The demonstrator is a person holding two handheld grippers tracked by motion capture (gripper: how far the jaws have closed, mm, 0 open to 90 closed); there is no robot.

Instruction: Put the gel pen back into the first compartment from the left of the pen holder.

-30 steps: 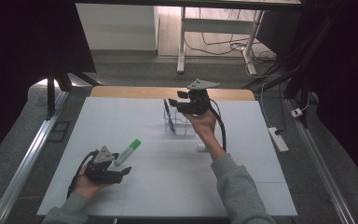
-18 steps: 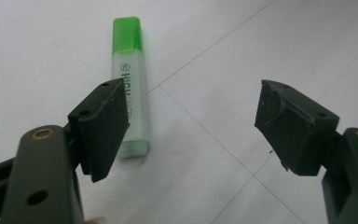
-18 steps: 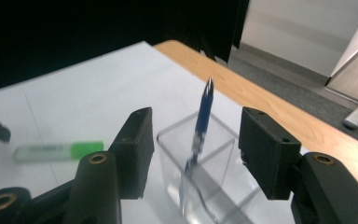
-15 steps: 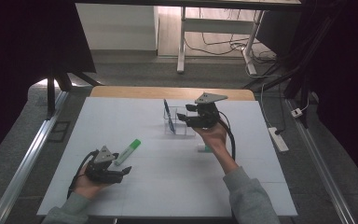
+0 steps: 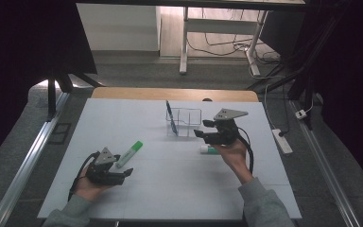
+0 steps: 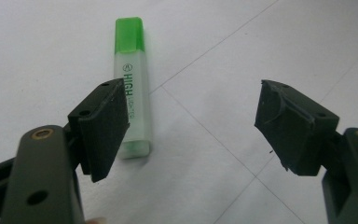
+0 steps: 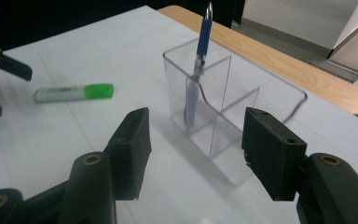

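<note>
White sheeting covers the table (image 5: 170,189), with a strip of bare wood along its far edge and cables on the floor beyond. Toward the far middle stands a clear pen holder (image 5: 185,121) split into compartments, and a blue pen (image 5: 170,115) leans upright in its left end. The right gripper (image 5: 199,128) hovers just to the right of that holder, its jaws apart and nothing between them; they have just been opening wider. In the right gripper view the holder (image 7: 223,116) sits ahead of the jaws with the pen (image 7: 199,65) standing in the nearer left compartment. Under the right hand lies a second marker (image 5: 209,150) with a green end. The left gripper (image 5: 128,172) rests low near the front left, jaws wide and empty. A green highlighter (image 5: 129,153) lies flat just beyond it; in the left gripper view the highlighter (image 6: 131,88) lies beside the left jaw, cap pointing away
</note>
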